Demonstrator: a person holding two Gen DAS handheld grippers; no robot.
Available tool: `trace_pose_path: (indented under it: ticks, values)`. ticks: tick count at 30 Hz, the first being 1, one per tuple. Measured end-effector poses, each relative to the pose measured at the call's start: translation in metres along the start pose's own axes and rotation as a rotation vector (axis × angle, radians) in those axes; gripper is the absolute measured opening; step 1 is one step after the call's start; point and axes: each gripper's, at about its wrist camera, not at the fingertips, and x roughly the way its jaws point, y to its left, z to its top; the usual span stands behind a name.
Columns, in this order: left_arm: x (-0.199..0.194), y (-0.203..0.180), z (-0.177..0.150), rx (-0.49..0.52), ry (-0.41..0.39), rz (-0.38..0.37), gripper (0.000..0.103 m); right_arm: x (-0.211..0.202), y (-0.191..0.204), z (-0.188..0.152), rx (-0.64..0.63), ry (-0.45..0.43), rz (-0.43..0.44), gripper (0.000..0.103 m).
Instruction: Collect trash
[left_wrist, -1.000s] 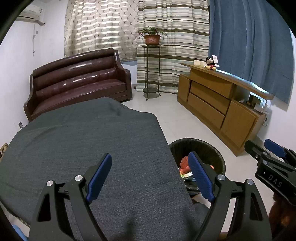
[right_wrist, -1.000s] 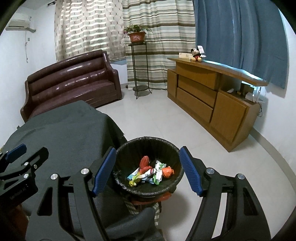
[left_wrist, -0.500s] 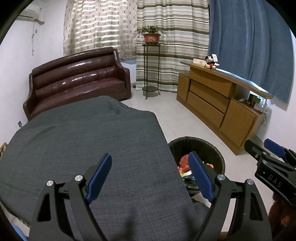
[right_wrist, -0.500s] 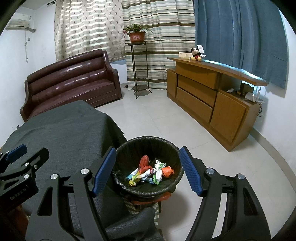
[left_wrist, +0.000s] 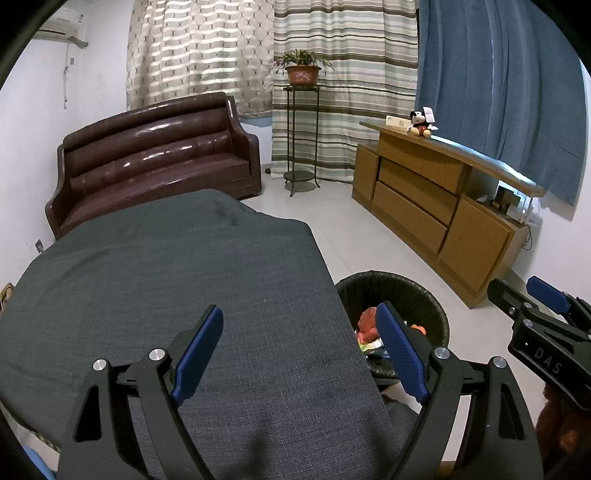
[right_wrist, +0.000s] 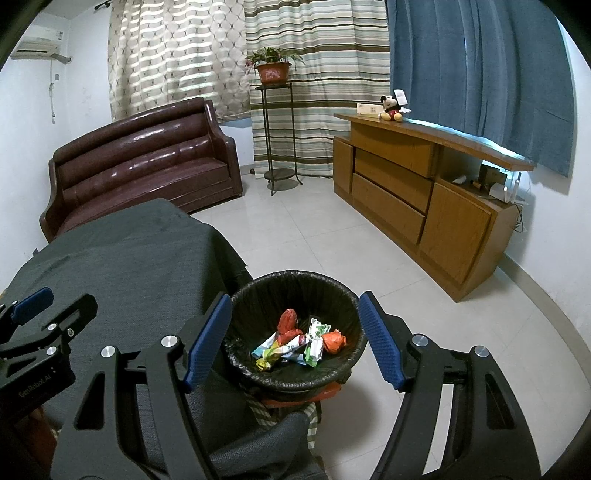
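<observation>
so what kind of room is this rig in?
Most likely a home living room: a brown leather sofa against the wall, a wooden sideboard with a Mickey plush on top, and curtained windows. A lined trash bin holding wrappers stands beside a grey-covered table.

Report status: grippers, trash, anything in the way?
Left gripper open, empty, over the gray table. Right gripper open, empty, above the trash bin. Wrappers in bin. Nothing in the way.
</observation>
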Motion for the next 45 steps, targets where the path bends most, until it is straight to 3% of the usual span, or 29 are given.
trace_pose_path:
  ticks: [45]
  values:
    - [-0.003, -0.0049, -0.0089, 0.021, -0.011, -0.02, 0.082, 0.0002, -0.0011, -0.0004, -0.001, 0.003, -0.002, 0.07]
